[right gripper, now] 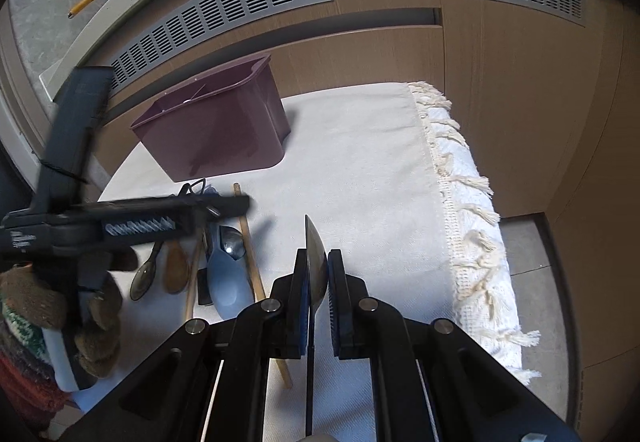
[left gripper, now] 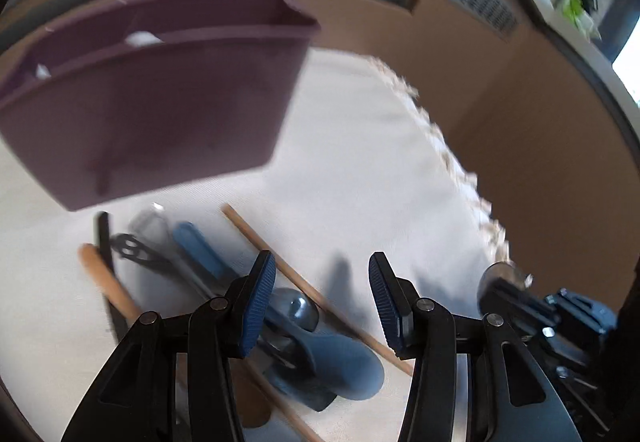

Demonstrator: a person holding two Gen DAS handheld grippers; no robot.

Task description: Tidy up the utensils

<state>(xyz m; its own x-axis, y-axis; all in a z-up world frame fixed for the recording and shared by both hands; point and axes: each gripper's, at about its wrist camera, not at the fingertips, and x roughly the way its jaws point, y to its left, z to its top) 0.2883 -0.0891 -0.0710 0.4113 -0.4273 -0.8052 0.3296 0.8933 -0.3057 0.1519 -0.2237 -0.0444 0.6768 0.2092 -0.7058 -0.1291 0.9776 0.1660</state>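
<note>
My right gripper (right gripper: 318,266) is shut on a metal spoon (right gripper: 316,246), held edge-on with its bowl sticking out ahead over the white cloth (right gripper: 360,161). A maroon bin (right gripper: 216,133) stands at the cloth's far left. In front of it lies a pile of utensils: a blue paddle spoon (right gripper: 228,282), a small metal spoon (right gripper: 234,242), wooden chopsticks (right gripper: 250,242), a wooden spoon (right gripper: 176,266) and a dark spoon (right gripper: 142,282). My left gripper (left gripper: 322,274) hangs open over that pile, above the blue paddle spoon (left gripper: 340,366), with nothing between its pads.
The cloth's fringed edge (right gripper: 472,209) runs down the right side, with floor beyond it. Wooden cabinet fronts with grey vents (right gripper: 224,13) rise behind the bin. A gloved hand (right gripper: 96,322) carries the left gripper at the left edge.
</note>
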